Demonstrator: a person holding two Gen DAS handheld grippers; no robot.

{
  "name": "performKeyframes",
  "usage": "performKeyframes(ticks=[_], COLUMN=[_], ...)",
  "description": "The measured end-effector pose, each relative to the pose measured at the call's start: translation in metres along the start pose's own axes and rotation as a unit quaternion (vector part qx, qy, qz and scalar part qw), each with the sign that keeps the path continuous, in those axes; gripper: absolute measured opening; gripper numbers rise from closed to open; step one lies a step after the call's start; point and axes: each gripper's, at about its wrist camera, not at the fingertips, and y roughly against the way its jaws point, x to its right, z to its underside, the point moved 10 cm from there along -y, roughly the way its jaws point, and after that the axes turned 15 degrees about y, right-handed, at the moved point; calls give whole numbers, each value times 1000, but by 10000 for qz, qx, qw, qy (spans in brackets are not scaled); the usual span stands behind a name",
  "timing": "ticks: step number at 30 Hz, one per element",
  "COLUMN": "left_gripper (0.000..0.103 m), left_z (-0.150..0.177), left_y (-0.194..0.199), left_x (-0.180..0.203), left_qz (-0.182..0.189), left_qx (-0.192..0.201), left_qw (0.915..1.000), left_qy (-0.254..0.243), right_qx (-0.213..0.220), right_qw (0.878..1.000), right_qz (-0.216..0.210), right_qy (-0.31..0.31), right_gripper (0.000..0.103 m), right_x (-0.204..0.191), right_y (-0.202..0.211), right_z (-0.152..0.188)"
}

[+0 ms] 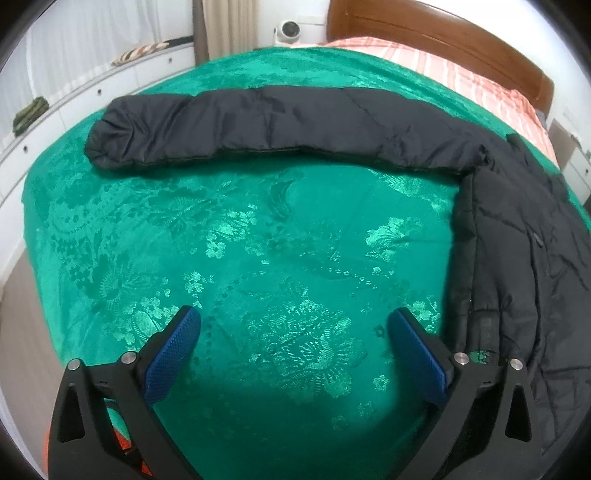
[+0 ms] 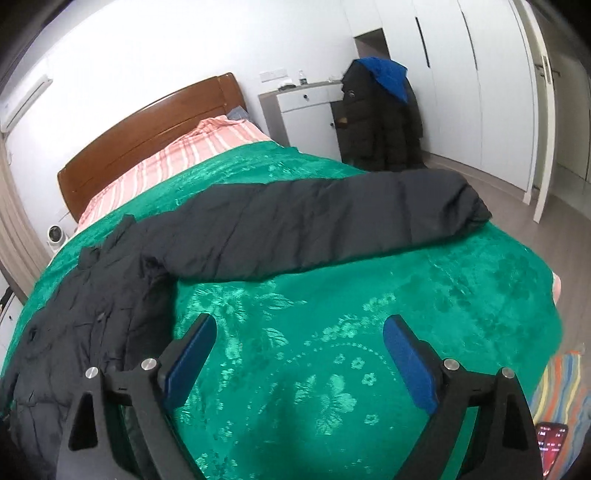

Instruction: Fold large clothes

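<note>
A black padded jacket (image 1: 517, 229) lies spread on a green patterned bedspread (image 1: 258, 240). In the left wrist view one sleeve (image 1: 258, 125) stretches to the left across the far part of the bed, and the body runs down the right side. My left gripper (image 1: 293, 321) is open above bare bedspread, nothing between its blue pads; its right finger is close to the jacket's edge. In the right wrist view the jacket body (image 2: 85, 295) lies at the left and the other sleeve (image 2: 332, 221) reaches right. My right gripper (image 2: 299, 328) is open over the green bedspread (image 2: 369, 332), empty.
A wooden headboard (image 2: 147, 129) and pink striped bedding (image 2: 177, 155) are at the bed's far end. Dark coats (image 2: 380, 118) hang by a white cabinet (image 2: 306, 110) and wardrobe doors. A phone with a red screen (image 2: 552, 439) lies on a striped rug at lower right. A small white fan (image 1: 288, 31) stands beyond the bed.
</note>
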Motion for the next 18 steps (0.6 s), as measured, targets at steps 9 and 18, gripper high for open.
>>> performKeyframes(ticks=[9,18], left_gripper=[103,103], left_z=[7,7], left_y=[3,5], left_x=[3,4], left_qz=[-34,38], left_qx=[180,161], left_qw=[9997,9996], left_qy=[-181,-208], right_qx=[-149,69], right_qw=[9979,9998], right_qz=[-9,168], right_qy=[-629,-111], right_gripper=[91,96], right_x=[23,6], right_y=[-5,5], right_z=[14,5])
